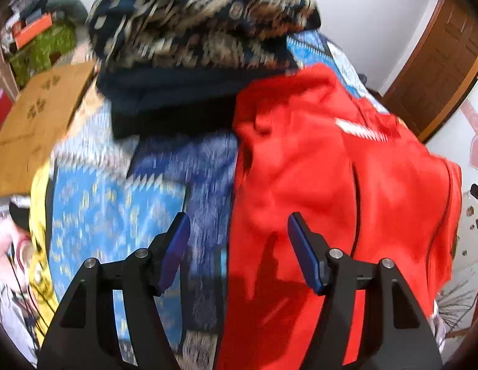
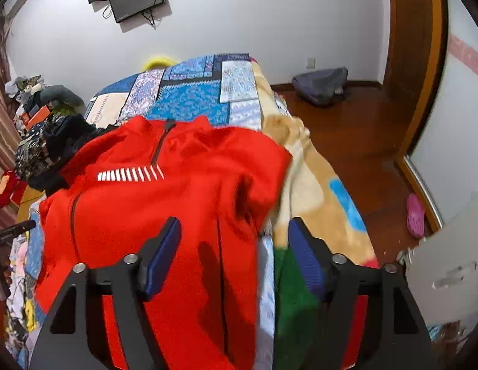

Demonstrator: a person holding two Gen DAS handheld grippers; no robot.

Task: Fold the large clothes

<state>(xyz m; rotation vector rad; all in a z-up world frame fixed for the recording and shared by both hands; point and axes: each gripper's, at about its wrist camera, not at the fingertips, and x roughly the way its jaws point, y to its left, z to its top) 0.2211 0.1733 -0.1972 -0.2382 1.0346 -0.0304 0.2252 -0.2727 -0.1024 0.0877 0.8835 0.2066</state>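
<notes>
Both grippers, left (image 1: pixel 239 225) and right (image 2: pixel 234 231), jaws apart, above a bed.
Red jacket (image 2: pixel 165 203) lies on patchwork quilt (image 2: pixel 189 98); neither grips it.

Red zip-neck pullover (image 2: pixel 165 191) with a white striped chest mark, lying rumpled and front-up, collar farthest from the camera.

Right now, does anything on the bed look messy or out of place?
Yes. The red jacket lies rumpled rather than flat, its right edge bunched beside the beige blanket. A dark patterned garment sits heaped at its left shoulder. Both grippers hover open, holding nothing.
</notes>
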